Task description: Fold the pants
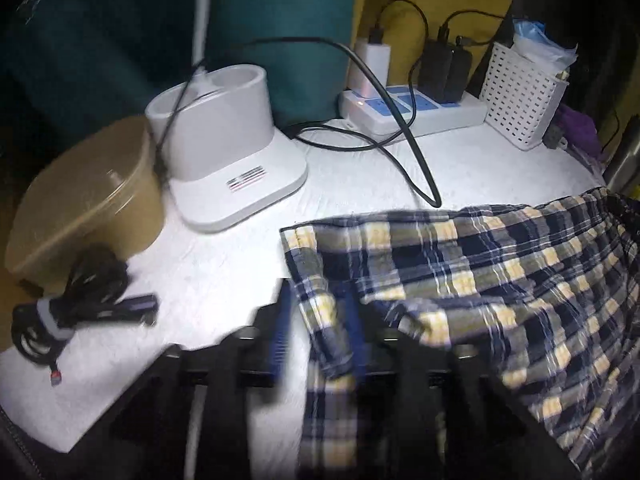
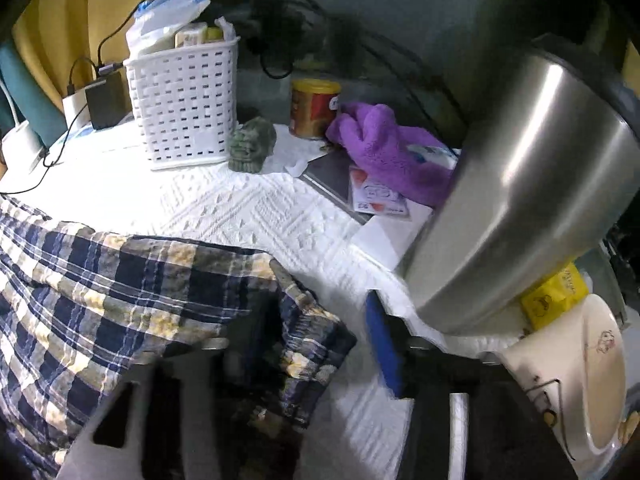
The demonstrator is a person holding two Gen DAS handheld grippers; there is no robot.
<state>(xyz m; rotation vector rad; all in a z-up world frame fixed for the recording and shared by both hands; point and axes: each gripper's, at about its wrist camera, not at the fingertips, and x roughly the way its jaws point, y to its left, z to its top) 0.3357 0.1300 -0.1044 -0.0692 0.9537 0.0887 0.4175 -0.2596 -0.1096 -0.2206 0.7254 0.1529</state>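
A: Both views dim. Corners fall to black; strong fisheye bending at the edges.

B: Noted. Brightest area is the white tabletop [image 1: 224, 272], nearly washed out in the left view. Its embossed pattern reads sharply in the right view only.

A: Motion blur along the bottom of the left view: the pants [image 1: 500, 280] smear near the lower edge. The brown tub [image 1: 88, 200] is soft too.

B: Right view: a long streak of glare runs down the steel kettle [image 2: 532, 184]. The background behind the basket [image 2: 184, 108] is murky and unfocused.
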